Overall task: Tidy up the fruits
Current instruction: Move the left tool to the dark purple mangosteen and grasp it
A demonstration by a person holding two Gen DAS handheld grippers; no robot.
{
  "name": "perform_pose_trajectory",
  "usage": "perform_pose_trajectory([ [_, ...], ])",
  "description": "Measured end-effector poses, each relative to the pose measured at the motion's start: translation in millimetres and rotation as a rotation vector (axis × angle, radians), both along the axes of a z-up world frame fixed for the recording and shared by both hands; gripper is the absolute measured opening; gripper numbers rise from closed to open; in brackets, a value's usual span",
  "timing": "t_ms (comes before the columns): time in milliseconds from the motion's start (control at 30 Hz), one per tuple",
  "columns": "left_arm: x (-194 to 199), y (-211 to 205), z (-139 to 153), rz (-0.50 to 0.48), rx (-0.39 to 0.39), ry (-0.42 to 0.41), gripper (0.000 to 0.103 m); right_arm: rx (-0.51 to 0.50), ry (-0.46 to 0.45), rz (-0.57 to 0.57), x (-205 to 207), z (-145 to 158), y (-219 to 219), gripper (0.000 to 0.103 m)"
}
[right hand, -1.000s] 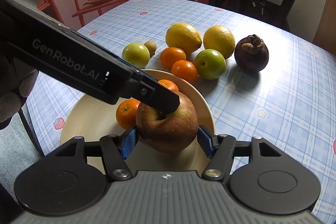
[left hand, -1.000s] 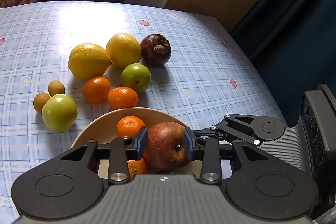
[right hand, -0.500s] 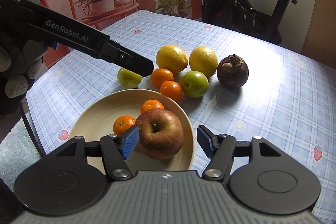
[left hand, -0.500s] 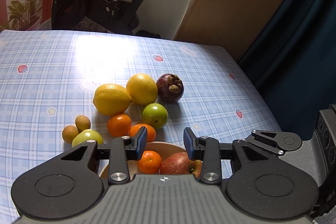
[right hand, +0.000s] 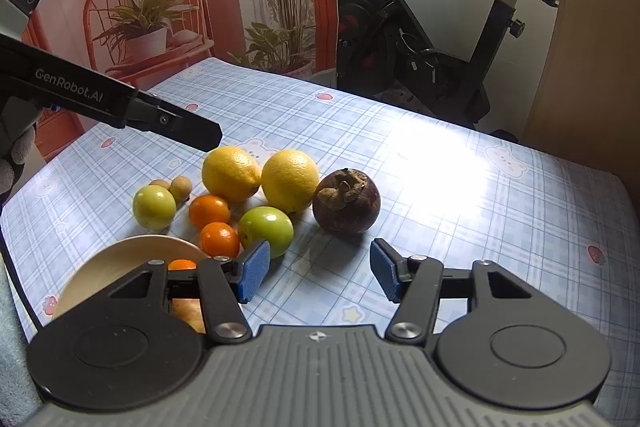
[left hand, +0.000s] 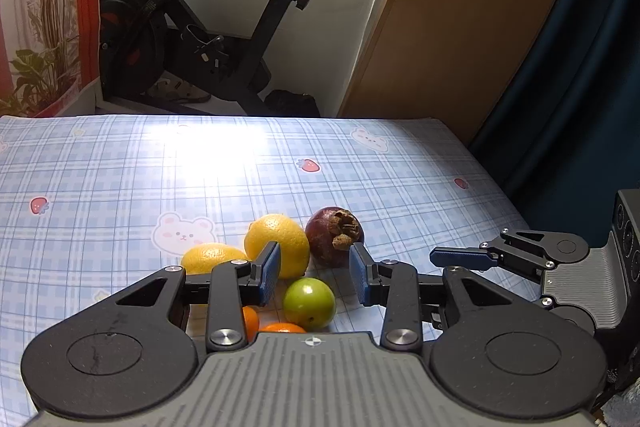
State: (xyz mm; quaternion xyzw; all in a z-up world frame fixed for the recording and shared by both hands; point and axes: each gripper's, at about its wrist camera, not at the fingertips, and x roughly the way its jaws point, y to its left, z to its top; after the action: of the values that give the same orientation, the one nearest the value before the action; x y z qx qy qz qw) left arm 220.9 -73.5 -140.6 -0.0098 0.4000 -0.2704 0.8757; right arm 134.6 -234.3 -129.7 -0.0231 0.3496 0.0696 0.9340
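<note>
Right tool [right hand: 316, 273] hangs above the counter [right hand: 460, 195] with nothing between its pads, which have just been closing in a little, and the left tool [left hand: 314, 277] is narrower and just as bare. Best next bet looks like the mangosteen [right hand: 346, 201]: come down square, pads on its round flanks, clear of the woody cap. It sits dark purple and upright just beside the 2 lemons [right hand: 260, 177], with the cream bowl [right hand: 120, 259] near at lower left.
</note>
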Motion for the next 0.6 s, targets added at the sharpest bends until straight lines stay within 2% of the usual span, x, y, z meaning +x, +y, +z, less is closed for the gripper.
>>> perform_pose_trajectory([
  [300,45.3,-33.8,-17.6,-0.010,-0.006,0.066,0.039,0.052,-0.031,0.002,30.3,-27.4,-29.6,0.058],
  [600,73.2,-58.1,-33.5,-0.042,0.001,0.125,0.040,0.048,-0.021,0.052,47.8,-41.2,-31.1,0.058],
])
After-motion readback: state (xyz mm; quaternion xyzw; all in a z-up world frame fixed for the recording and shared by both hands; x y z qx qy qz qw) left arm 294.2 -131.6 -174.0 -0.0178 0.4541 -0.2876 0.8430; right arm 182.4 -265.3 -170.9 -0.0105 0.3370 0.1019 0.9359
